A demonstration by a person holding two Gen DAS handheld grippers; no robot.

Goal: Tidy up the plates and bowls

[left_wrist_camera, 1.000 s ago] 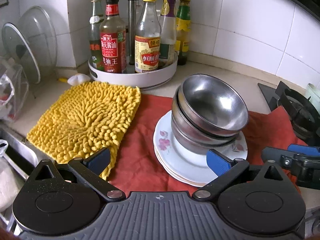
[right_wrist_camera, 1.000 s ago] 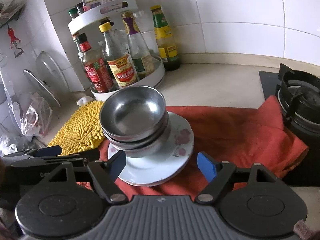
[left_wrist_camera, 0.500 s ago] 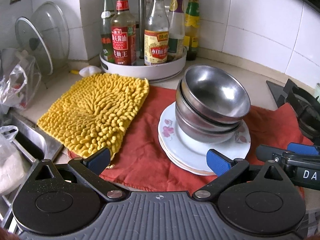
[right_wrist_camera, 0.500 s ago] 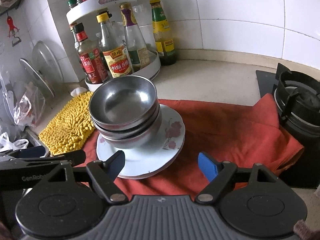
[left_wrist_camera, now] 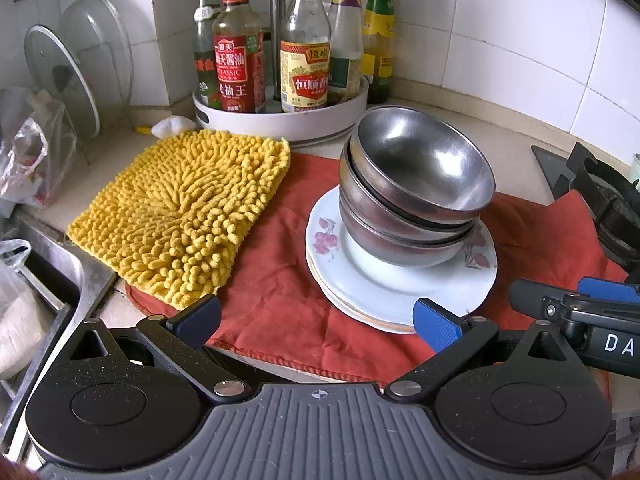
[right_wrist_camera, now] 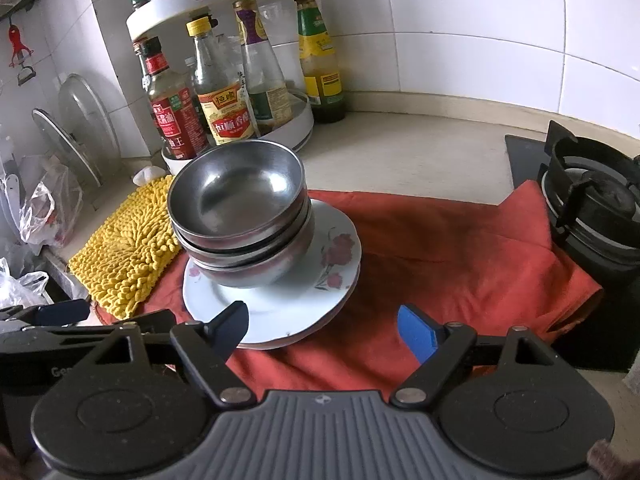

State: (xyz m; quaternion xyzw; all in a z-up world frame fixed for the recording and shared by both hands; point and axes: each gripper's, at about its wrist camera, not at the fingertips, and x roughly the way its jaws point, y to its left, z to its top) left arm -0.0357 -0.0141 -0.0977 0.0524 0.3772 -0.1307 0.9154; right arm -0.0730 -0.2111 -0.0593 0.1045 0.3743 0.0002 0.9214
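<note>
Closest to me, along the bottom of the left wrist view, my left gripper (left_wrist_camera: 316,318) has its blue-padded fingers spread wide with nothing between them, just as they stood a second ago. My right gripper (right_wrist_camera: 322,330) fills the bottom of the right wrist view, its jaws well apart and empty, a touch wider than before; its left pad now overlaps the near rim of the plates in the picture, though I cannot tell whether it touches. Both views have drawn nearer and a little lower to the dishes than a second ago. Just past the fingers lies the red cloth (left_wrist_camera: 280,308), spread across the counter, and on it sits the stack of white flowered plates (left_wrist_camera: 384,292), at lower centre-right of the left view and lower centre-left of the right view (right_wrist_camera: 280,312). On the plates rest three nested steel bowls (left_wrist_camera: 424,176), the top one tilted; the pile has not shifted on the cloth. To the left of the plates the yellow chenille mat (left_wrist_camera: 180,208) overlaps the cloth's edge. At the right edge of the left view my other gripper pokes in, now larger in frame. Farther back, at upper centre, the white turntable rack (left_wrist_camera: 280,122) holds its sauce bottles (left_wrist_camera: 238,56). The glass lid (left_wrist_camera: 64,68) leans at upper left, and the gas burner (right_wrist_camera: 596,204) sits at the right of the right view.
</note>
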